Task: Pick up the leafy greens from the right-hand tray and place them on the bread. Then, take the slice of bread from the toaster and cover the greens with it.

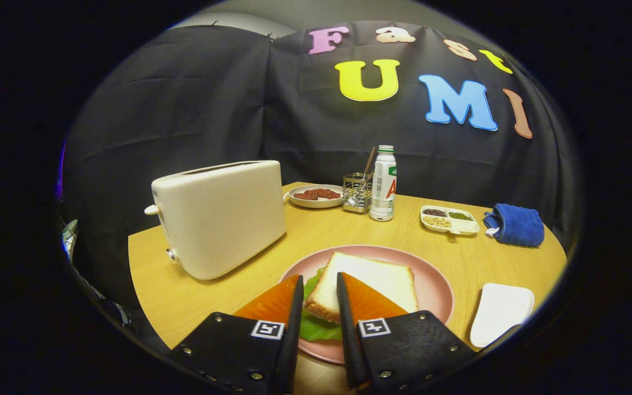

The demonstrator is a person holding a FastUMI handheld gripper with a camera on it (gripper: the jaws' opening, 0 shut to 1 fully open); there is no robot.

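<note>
the claw (319,288) is seen with its two fingers held a narrow gap apart, and nothing is clamped between them. the near corner of a square slice of pale toasted bread (371,285) shows through that gap, just ahead of and below the tips; whether either finger touches its crust cannot be told. the slice lies flat, its far edge running away from the claw toward the middle of the table (327,230), made of light wood. under it, a ruffled green leaf of lettuce (316,326) sticks out on the left and near side, and the stack rests on a round pink plate (436,291). so the greens are already found covered by bread, as the task sentence asks; any lower slice is hidden.

to the right of the plate, a small white oblong tray (500,318) lies near the table's edge. to the left, well apart from the plate, stands a cream-coloured two-slot toaster (223,216); its slots are seen too obliquely to tell what they hold.
</note>
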